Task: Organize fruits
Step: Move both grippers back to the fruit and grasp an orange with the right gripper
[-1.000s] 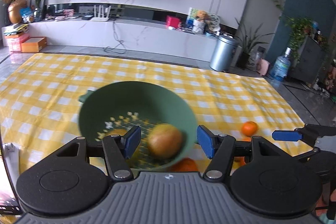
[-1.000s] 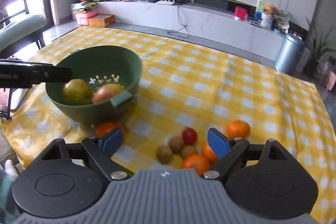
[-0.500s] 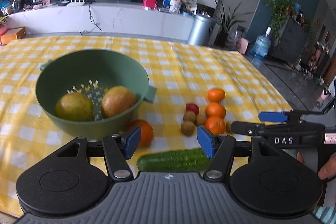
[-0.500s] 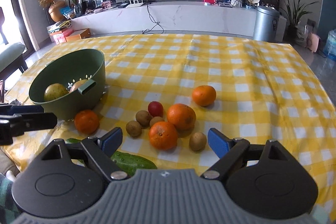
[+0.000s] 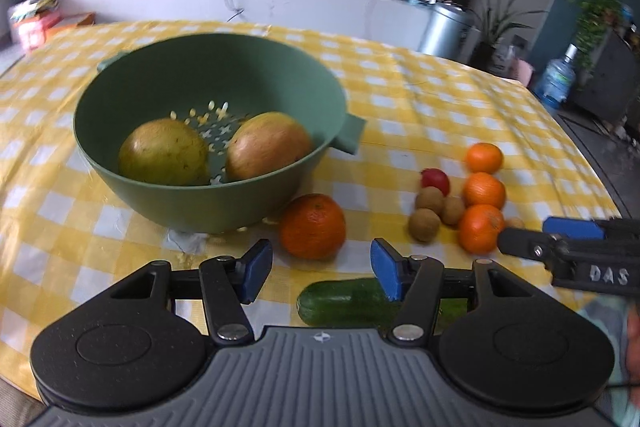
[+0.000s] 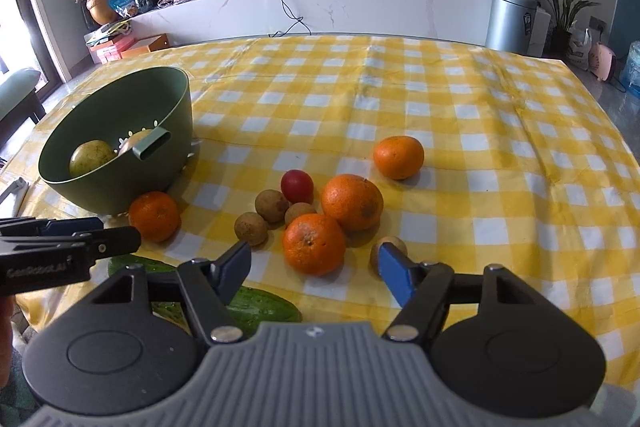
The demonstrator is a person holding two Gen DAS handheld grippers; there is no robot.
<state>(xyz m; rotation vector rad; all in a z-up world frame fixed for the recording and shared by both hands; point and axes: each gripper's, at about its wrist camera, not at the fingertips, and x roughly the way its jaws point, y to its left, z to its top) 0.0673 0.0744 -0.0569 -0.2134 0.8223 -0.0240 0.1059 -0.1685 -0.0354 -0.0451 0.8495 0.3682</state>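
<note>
Left wrist view: the left gripper (image 5: 316,269) gapes empty at lower centre, an orange (image 5: 312,226) just above it, right of the green bowl (image 5: 120,107). Right wrist view: the right gripper (image 6: 314,267) spreads empty below another orange (image 6: 314,244) at centre.

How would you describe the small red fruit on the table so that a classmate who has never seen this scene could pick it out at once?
Start at the green bowl on the yellow checked tablecloth, then look right to the loose cluster of fruit. At the cluster's far edge, next to the brown kiwis and the oranges, sits the small red fruit. It is the only red piece, smooth and much smaller than the oranges.
</note>
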